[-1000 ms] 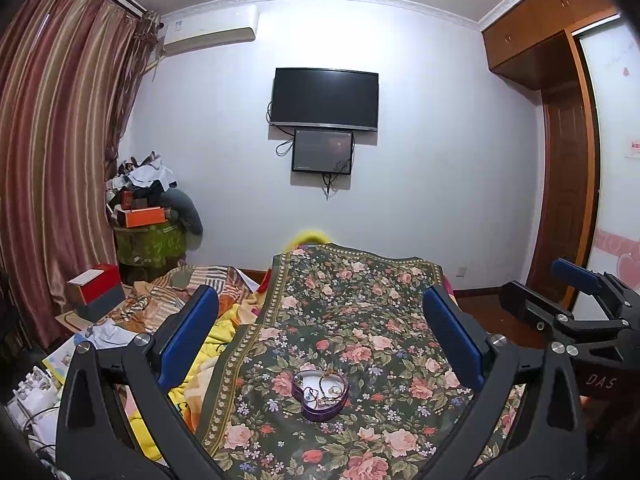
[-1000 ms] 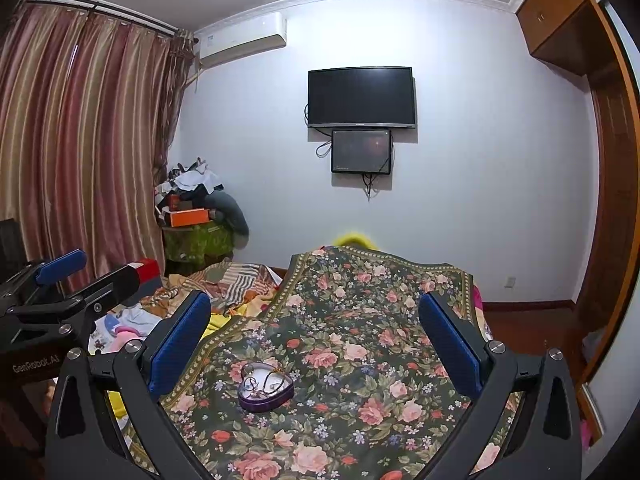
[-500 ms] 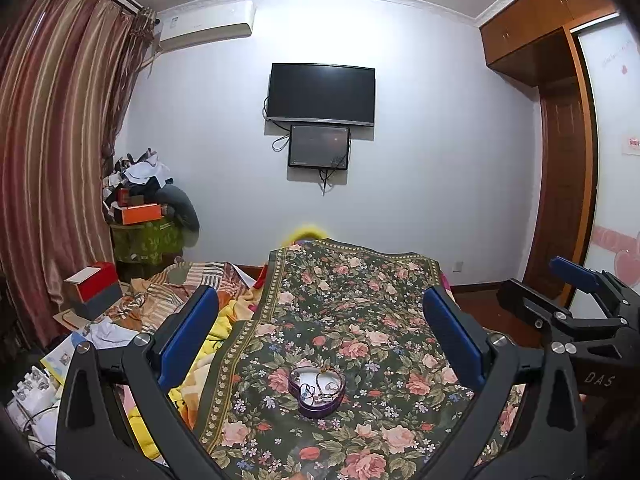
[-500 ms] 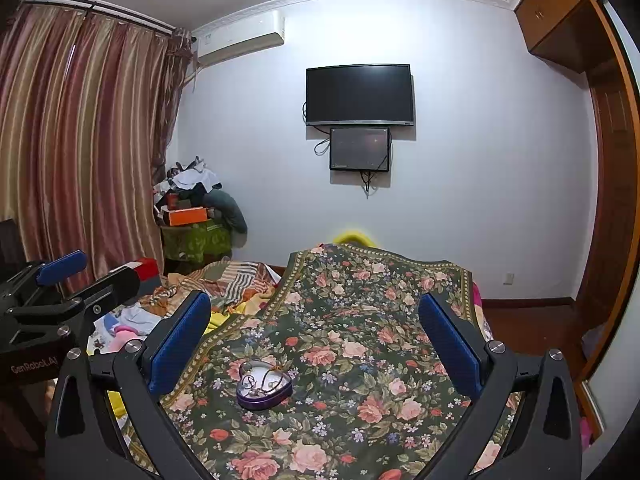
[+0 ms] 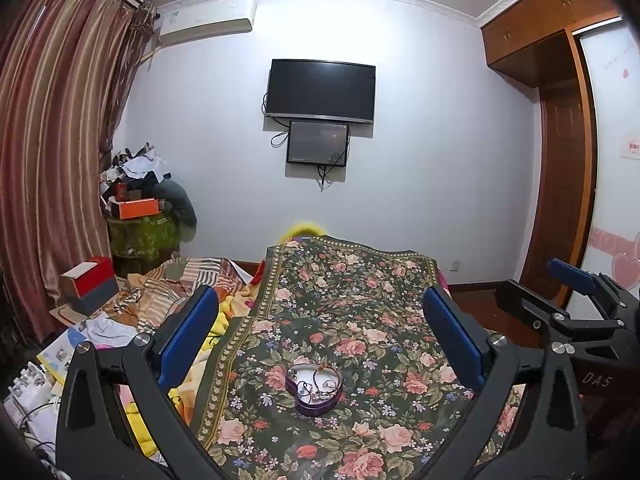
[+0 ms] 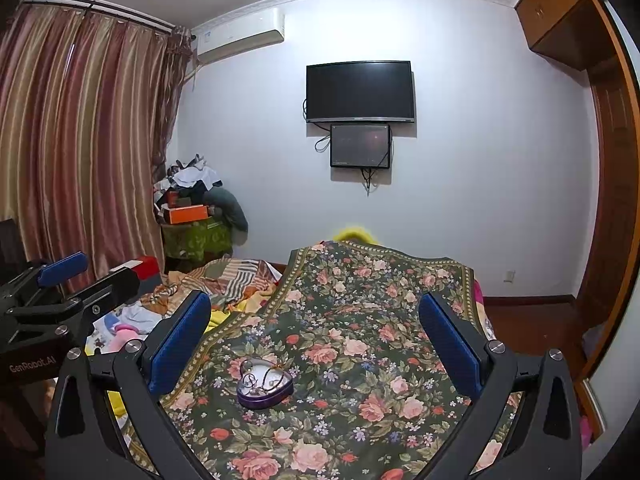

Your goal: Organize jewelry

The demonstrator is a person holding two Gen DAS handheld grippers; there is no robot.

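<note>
A bedroom, seen from two handheld grippers held side by side above a bed (image 5: 340, 312) covered with a dark floral cloth (image 6: 360, 320). The left gripper (image 5: 320, 332) has its blue-padded jaws spread wide and holds nothing. The right gripper (image 6: 314, 332) is likewise wide open and empty. A small purple heart-shaped tin (image 5: 316, 389) sits uncovered on the cloth, below and between the left jaws, touching neither. Inside it lies a tangle of jewelry (image 6: 262, 379): thin chains and small rings, too fine to tell apart. From the right gripper, the tin lies nearer its left finger.
</note>
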